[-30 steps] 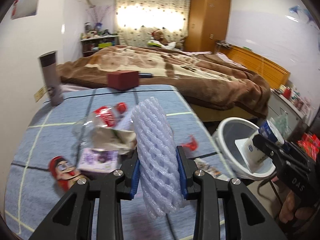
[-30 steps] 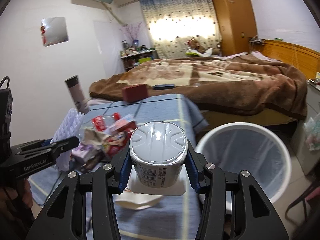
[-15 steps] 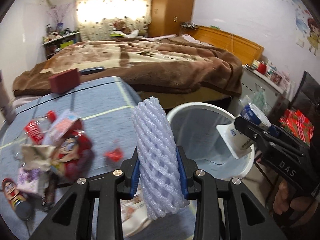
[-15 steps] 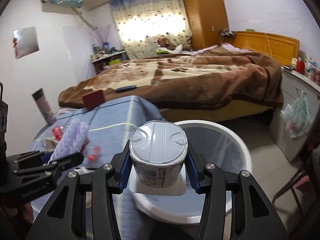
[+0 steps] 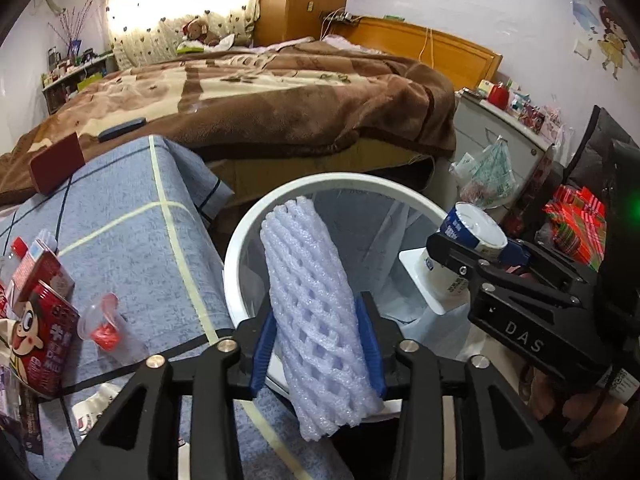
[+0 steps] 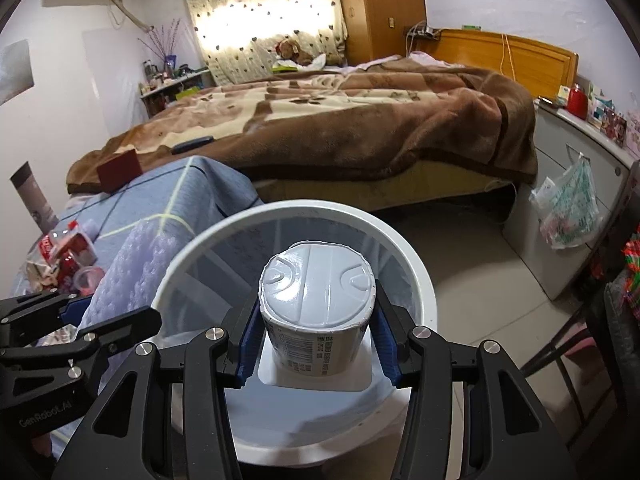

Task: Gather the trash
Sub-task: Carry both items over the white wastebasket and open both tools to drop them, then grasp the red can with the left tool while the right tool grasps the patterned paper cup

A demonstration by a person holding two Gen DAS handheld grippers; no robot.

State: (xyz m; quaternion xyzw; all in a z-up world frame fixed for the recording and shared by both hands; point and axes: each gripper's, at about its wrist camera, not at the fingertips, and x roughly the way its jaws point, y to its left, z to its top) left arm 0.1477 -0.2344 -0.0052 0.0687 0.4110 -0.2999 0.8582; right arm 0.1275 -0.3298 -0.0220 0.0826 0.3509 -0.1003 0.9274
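A white, lavender-tinted foam fruit net (image 5: 316, 320) stands tilted between the blue pads of my left gripper (image 5: 316, 334). Its jaws are opening, with the pads still against the net. It hangs over the near rim of the white trash bin (image 5: 240, 248), which is lined with a clear bag. My right gripper (image 6: 316, 338) is shut on an upside-down white yogurt cup (image 6: 316, 292) above the bin's opening (image 6: 416, 272). In the left wrist view the cup (image 5: 460, 240) and right gripper (image 5: 480, 256) sit to the right, over the bin's far side.
The blue-clothed table (image 5: 132, 240) to the left of the bin carries a red drink carton (image 5: 44, 320), a clear cup with a red cap (image 5: 104, 324) and other wrappers. A bed (image 5: 280, 100) lies behind. A cabinet with a hanging plastic bag (image 6: 568, 208) stands at right.
Both grippers swung from over the table to above the bin, carrying the foam net and the cup. The left jaws have widened slightly around the net.
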